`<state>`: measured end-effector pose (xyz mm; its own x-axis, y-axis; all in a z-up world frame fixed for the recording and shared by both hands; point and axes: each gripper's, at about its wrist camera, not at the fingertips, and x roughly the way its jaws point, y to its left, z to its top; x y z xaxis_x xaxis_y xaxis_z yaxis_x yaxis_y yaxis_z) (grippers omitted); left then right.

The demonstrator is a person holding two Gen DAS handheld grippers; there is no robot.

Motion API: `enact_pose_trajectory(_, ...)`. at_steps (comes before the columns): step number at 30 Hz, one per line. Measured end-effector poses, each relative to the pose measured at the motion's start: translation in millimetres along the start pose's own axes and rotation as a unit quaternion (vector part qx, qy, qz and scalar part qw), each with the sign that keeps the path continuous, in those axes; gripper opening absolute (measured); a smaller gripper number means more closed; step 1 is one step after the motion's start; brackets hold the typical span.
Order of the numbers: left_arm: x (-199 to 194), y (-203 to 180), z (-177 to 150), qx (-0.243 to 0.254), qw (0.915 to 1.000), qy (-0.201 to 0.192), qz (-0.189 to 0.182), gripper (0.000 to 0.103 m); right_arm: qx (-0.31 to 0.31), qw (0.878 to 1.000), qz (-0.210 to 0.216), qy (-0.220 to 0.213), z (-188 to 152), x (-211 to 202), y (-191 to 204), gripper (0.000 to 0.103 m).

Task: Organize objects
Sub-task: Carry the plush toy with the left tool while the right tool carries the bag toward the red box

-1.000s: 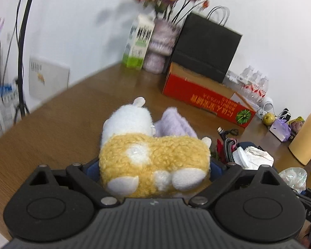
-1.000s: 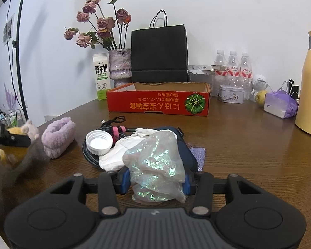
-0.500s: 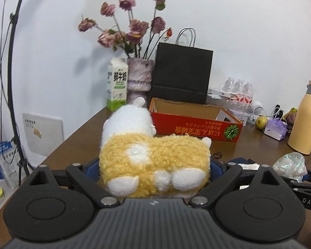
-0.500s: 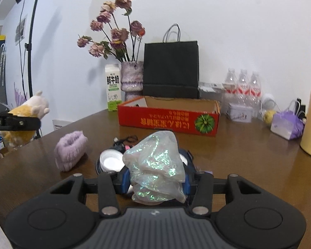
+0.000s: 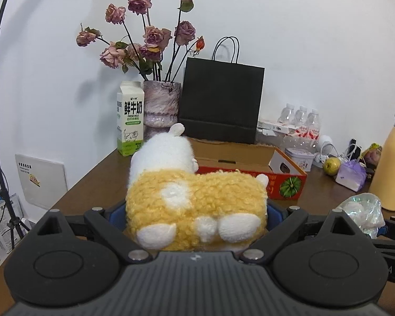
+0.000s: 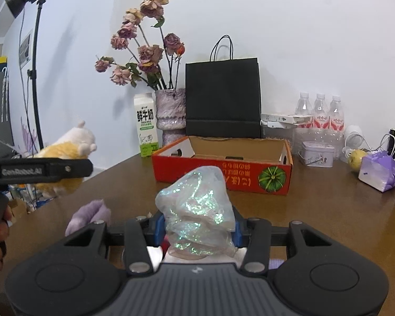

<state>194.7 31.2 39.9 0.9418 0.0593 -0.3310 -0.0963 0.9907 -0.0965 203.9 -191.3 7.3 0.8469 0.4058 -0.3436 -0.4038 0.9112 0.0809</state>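
Gripping a yellow-and-white plush toy [image 5: 196, 205] at the centre of its view, the left gripper [image 5: 196, 218] has both fingers pressed into the toy's sides, holding it clear of the brown table [image 5: 92, 181]. At lower centre of the other view, the right gripper [image 6: 196, 230] is closed on a crumpled, shimmering plastic bag [image 6: 197, 210], also held above the tabletop. An open red cardboard box [image 6: 223, 173] sits mid-frame on the table behind both loads, in front of a black paper bag [image 6: 222, 97]. A milk carton [image 6: 144, 125] and a vase of dried roses [image 6: 169, 113] stand to the left of the bag. A purple fuzzy item [image 6: 88, 216] lies at lower left of the right view, with the toy seen at far left.
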Motion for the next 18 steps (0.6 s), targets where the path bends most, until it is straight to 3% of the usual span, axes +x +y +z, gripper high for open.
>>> enact_pose_trajectory(18,82.3,-40.1,58.9,0.003,0.9995,-0.032,0.009,0.096,0.015,1.0,-0.004,-0.01,69.7,84.5,-20.3,0.045)
